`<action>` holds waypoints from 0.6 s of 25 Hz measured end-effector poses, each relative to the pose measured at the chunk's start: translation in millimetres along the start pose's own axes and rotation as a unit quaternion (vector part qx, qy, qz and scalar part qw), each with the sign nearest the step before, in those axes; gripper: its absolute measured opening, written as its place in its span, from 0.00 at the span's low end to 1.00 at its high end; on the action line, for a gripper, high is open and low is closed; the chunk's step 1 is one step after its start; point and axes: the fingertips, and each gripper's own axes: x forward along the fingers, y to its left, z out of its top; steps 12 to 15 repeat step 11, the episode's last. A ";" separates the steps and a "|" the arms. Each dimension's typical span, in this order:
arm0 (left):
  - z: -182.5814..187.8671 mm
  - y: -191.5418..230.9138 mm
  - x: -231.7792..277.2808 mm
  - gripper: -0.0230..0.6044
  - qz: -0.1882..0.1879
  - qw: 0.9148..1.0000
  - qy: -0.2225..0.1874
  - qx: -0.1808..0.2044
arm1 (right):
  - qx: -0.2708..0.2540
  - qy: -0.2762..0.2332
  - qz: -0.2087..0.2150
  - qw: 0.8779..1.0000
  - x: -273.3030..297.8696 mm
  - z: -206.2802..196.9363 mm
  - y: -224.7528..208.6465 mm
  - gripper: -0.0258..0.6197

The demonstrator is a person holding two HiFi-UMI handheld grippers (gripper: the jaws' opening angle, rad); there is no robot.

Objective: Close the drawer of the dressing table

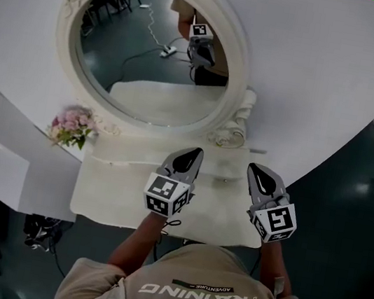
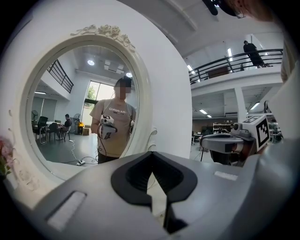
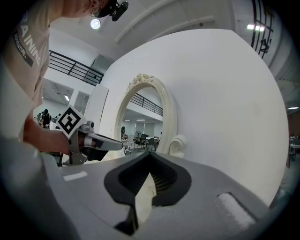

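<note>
Dressing table (image 1: 104,199) — beneath left hand-held gripper (image 1: 193,153).

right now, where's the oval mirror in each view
Head view: oval mirror sits upper left of centre.
Left gripper view: it fills the left half.
Right gripper view: smaller, just left of centre.
Shared landmark: the carved scroll at the frame's lower right.
</note>
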 end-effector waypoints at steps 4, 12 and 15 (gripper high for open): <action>0.2 -1.6 0.9 0.07 0.000 1.000 0.000 -0.001 | 0.001 0.002 -0.002 1.000 -2.6 -2.5 -1.7 0.04; -4.1 -1.7 3.7 0.07 0.002 1.000 0.004 -0.004 | 0.000 0.003 -0.006 1.000 -2.8 -5.2 -5.7 0.04; -4.1 -1.7 3.7 0.07 0.002 1.000 0.004 -0.004 | 0.000 0.003 -0.006 1.000 -2.8 -5.2 -5.7 0.04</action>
